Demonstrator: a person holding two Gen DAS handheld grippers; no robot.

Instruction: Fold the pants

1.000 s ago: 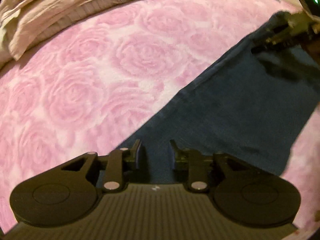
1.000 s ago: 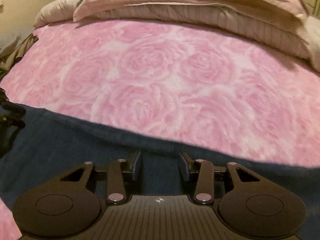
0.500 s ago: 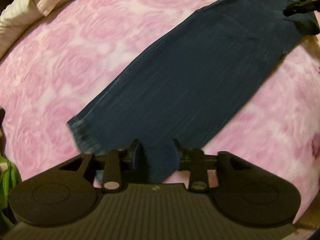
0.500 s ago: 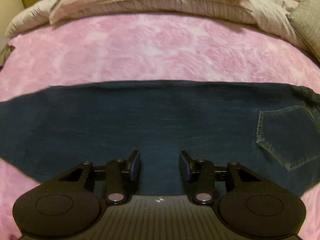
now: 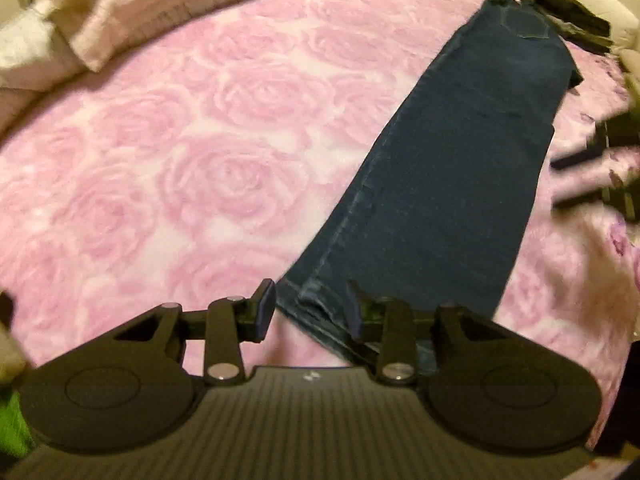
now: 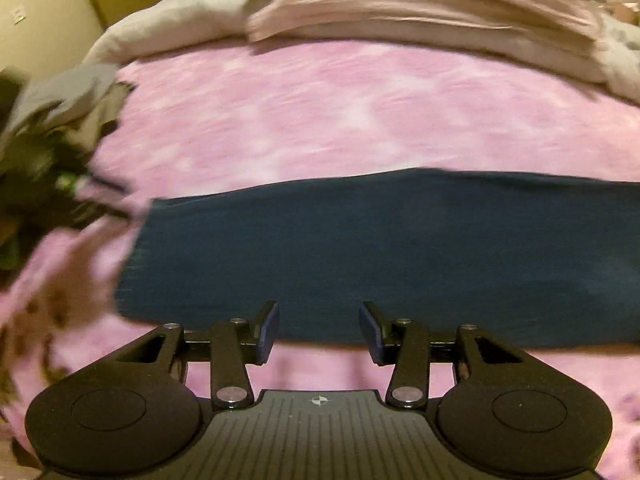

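Dark blue jeans (image 5: 452, 184) lie flat on the pink rose-patterned bedspread (image 5: 200, 152), folded lengthwise so one leg covers the other. A back pocket (image 5: 524, 24) shows at the far waist end. My left gripper (image 5: 308, 306) hovers open at the hem, its fingers straddling the hem's left corner with no cloth pinched. In the right wrist view the jeans (image 6: 380, 248) stretch across as a long band. My right gripper (image 6: 319, 330) stands open just before their near edge, empty. The right gripper (image 5: 592, 176) appears blurred at the right of the left wrist view.
Beige and pale pink bedding (image 6: 420, 12) is heaped along the far side of the bed. A grey-green garment pile (image 6: 60, 120) lies at the left in the right wrist view, and dark clothing (image 5: 572, 28) sits beyond the waistband. The left gripper (image 6: 48, 196) shows blurred there.
Both grippers have pulled back off the jeans toward the near edge. The left one swung to the hem end. The right one shifted left along the legs; the pocket left its view.
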